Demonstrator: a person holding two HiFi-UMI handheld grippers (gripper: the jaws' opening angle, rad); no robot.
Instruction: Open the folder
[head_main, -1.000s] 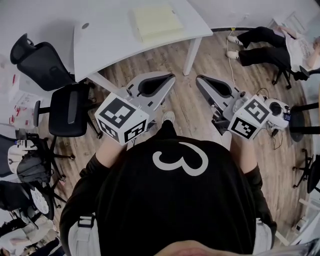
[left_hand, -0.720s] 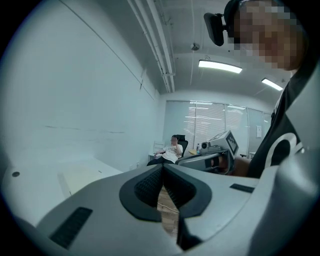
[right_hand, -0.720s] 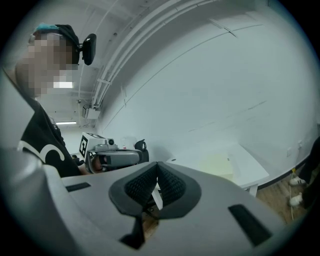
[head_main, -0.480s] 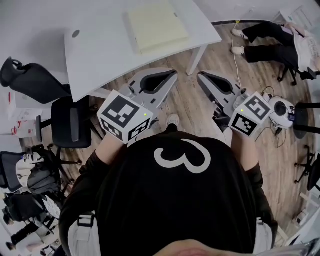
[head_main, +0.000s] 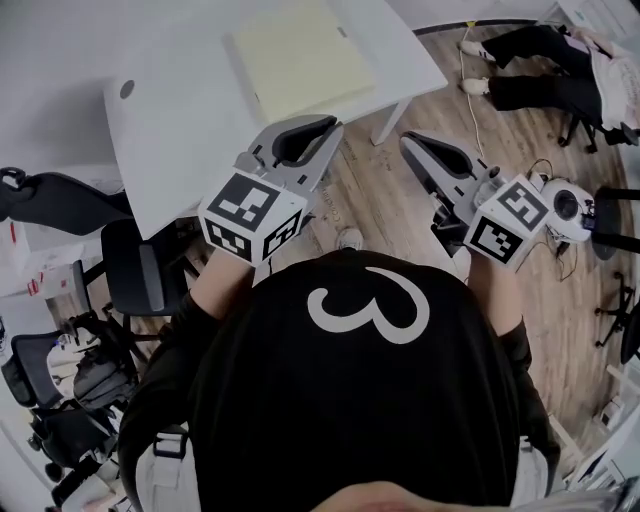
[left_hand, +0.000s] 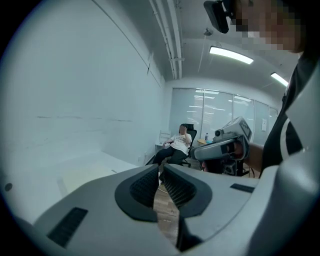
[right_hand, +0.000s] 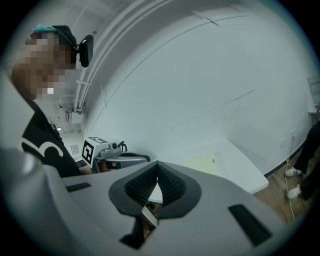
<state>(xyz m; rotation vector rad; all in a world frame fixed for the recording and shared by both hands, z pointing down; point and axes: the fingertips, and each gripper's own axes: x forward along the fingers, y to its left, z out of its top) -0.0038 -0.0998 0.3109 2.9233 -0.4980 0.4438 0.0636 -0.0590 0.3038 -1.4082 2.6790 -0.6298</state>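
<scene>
Both claws have come forward toward the bench (head_main: 180, 110) since a second ago. Then the left claw (head_main: 328, 125) hung over the wooden floor (head_main: 385, 210), short of the bench edge; now its tip overlaps that edge in the head view. The right claw (head_main: 408, 142) has advanced alongside it but sits over the floor, just at 5 o'clock of the bench leg (head_main: 393, 120). The folder (head_main: 300, 55), once up at the top of the head view, now shows larger and nearer.

It is pale yellow and lies flat and closed on the white bench, about 12 o'clock from the left claw's tip and about 10 o'clock from the right claw's tip, apart from both. The right gripper view shows it (right_hand: 202, 162) on the bench top at 3 o'clock of that claw (right_hand: 157, 164).

Each claw is clenched with nothing in it: the ribbed pads meet at the tips in the left gripper view (left_hand: 161, 167) and likewise in the right gripper view.
</scene>
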